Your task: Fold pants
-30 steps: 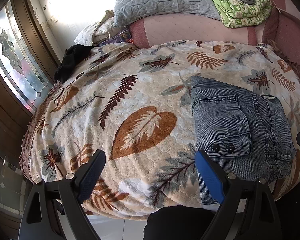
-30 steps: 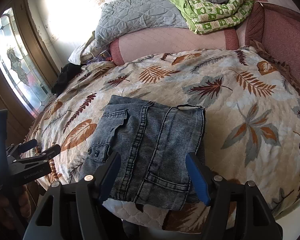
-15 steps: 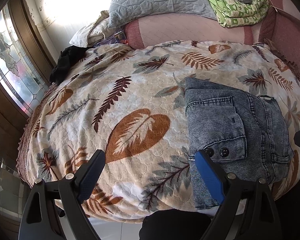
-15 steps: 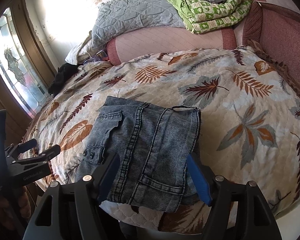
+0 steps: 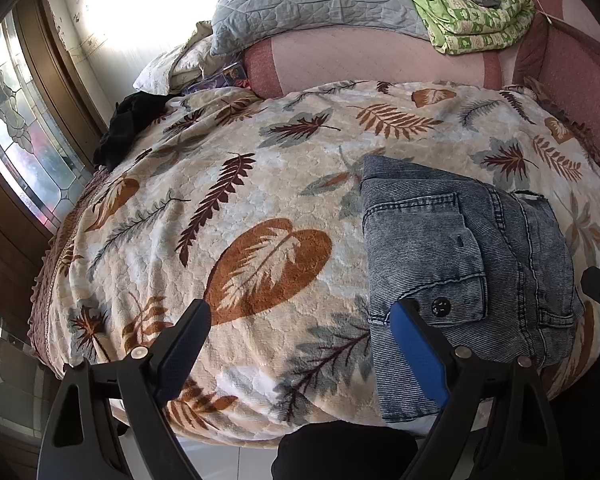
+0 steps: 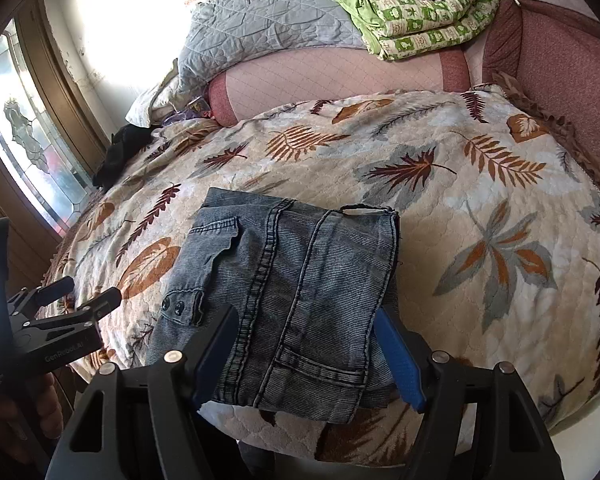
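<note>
You are looking at pants [image 6: 288,300] lying folded into a compact stack near the front edge of the bed [image 6: 480,240], so the job is probably nearly done; press any loose edge flat. Your right gripper [image 6: 312,356] is hanging spread, its jaws straddling the stack's near edge without pinching. Your left gripper [image 5: 300,344] is spread too, empty, the pants lying just right of it.

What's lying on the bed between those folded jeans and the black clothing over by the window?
Nothing but bare leaf-print blanket. The left wrist view shows the folded jeans and the black clothing with only that blanket between them.
</note>
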The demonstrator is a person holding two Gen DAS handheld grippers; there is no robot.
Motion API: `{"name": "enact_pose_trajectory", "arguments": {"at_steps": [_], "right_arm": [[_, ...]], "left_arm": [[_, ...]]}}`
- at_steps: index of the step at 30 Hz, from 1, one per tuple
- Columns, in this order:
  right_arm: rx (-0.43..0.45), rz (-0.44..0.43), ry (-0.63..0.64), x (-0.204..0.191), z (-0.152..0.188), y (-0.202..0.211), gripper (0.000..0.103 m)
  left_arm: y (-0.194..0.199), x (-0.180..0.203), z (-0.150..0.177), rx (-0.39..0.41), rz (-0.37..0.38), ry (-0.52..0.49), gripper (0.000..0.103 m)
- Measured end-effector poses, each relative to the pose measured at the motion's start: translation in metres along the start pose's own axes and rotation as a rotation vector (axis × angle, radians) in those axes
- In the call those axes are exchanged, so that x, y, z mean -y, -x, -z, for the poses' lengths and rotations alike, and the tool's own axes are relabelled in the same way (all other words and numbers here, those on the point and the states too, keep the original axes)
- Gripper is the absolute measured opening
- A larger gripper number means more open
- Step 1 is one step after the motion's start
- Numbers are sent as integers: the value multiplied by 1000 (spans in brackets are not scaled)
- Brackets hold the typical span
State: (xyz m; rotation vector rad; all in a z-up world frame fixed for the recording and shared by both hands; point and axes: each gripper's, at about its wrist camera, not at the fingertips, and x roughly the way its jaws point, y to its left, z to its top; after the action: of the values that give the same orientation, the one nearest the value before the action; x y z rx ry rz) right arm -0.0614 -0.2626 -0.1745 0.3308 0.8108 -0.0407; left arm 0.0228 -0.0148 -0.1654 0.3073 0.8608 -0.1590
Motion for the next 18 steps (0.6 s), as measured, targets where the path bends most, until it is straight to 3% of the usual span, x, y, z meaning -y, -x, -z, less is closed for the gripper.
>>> {"name": "enact_pose_trajectory", "arguments": {"at_steps": [18], "right_arm": [[-4, -1, 10, -7, 1, 4, 74]], "left_arm": [[4, -3, 1, 3, 11, 15, 91]]}}
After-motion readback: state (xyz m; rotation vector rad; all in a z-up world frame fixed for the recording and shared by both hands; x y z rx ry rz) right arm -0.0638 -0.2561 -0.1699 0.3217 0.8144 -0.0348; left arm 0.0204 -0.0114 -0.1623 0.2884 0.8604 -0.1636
